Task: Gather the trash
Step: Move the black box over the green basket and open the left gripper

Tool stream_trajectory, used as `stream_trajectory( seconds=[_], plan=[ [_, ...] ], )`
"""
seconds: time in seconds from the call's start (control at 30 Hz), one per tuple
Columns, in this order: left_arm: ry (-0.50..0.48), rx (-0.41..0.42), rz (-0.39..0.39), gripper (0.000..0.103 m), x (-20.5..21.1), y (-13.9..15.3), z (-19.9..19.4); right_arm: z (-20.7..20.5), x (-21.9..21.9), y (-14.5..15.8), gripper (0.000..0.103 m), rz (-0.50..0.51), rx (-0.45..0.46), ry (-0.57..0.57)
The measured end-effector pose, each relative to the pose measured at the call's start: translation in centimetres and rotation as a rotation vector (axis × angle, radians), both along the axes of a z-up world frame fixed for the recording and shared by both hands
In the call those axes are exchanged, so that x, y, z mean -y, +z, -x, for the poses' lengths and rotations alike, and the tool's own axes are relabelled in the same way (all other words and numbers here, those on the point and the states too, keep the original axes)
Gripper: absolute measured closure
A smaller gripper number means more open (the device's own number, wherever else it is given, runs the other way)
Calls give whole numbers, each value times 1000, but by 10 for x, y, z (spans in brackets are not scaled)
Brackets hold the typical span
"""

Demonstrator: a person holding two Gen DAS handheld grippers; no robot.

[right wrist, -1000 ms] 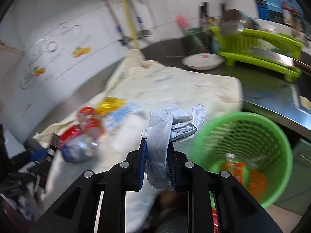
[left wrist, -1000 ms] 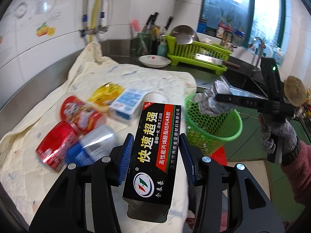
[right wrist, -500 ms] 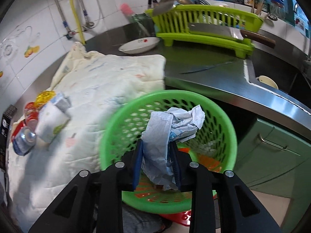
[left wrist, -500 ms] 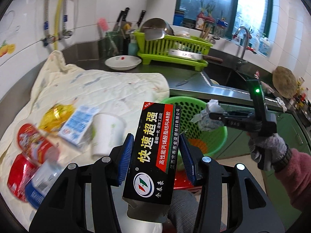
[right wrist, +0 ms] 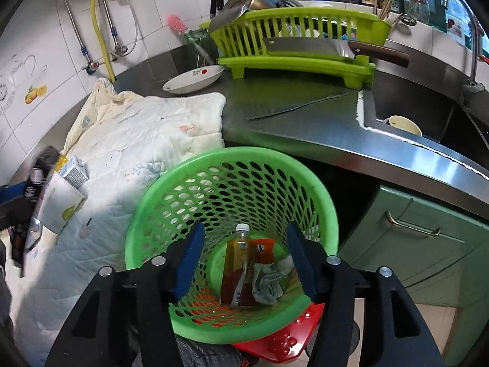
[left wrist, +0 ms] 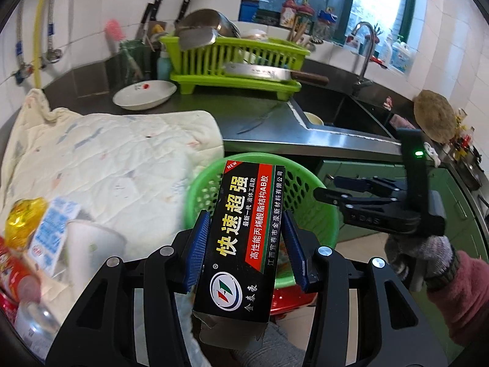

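Note:
My left gripper [left wrist: 246, 246] is shut on a black glue box [left wrist: 244, 238] with yellow Chinese lettering, held over the near rim of the green mesh basket [left wrist: 318, 214]. My right gripper [right wrist: 244, 261] is open and empty above the same basket [right wrist: 152, 214]. In the basket lie a crumpled paper wad [right wrist: 269, 281], an orange drink bottle [right wrist: 237, 263] and an orange packet. More trash lies on the cream quilt [left wrist: 107, 159]: a paper cup [left wrist: 88, 244], a blue-white carton [left wrist: 50, 232], a yellow wrapper [left wrist: 23, 220], red packets and a clear bottle [left wrist: 33, 327].
A green dish rack [right wrist: 299, 42] with a cleaver stands at the back of the steel counter [right wrist: 305, 122]. A white plate [right wrist: 192, 79], a knife on the counter and the sink [right wrist: 412, 116] lie behind the basket. Green cabinets [right wrist: 412, 238] are to the right. A red stool [right wrist: 284, 339] is under the basket.
My right gripper moved over the basket, opened and dropped the crumpled paper into it. My left gripper carried the glue box rightward to the basket's rim.

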State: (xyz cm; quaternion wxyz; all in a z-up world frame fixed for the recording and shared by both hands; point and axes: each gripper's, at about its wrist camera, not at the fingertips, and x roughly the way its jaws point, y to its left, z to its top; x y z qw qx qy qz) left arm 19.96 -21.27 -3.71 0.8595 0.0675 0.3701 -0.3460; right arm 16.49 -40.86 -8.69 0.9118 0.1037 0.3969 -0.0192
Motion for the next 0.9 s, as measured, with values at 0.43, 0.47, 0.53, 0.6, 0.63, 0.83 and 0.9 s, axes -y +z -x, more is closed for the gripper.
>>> stream_trajectory(
  seconds=[0.43, 0.47, 0.53, 0.6, 0.63, 0.83, 0.9],
  plan=[
    [-53, -125, -9, 55, 68, -41, -26, 33, 14, 19, 23, 34, 63, -31],
    [-55, -132, -11, 55, 73, -43, -27, 35, 15, 21, 22, 47, 68, -41],
    [-62, -147, -8, 55, 85, -48, -30, 38, 17, 22, 20, 53, 76, -48],
    [-60, -160, -4, 54, 94, -53, -32, 41, 20, 23, 19, 57, 83, -58],
    [-60, -171, 1, 54, 99, -55, -33, 44, 23, 23, 19, 56, 86, -65],
    [-61, -233, 45, 54, 127, -70, -41, 55, 35, 23, 19, 50, 96, -92],
    [-66, -248, 61, 47, 133, -72, -41, 57, 40, 23, 19, 40, 98, -102]
  ],
)
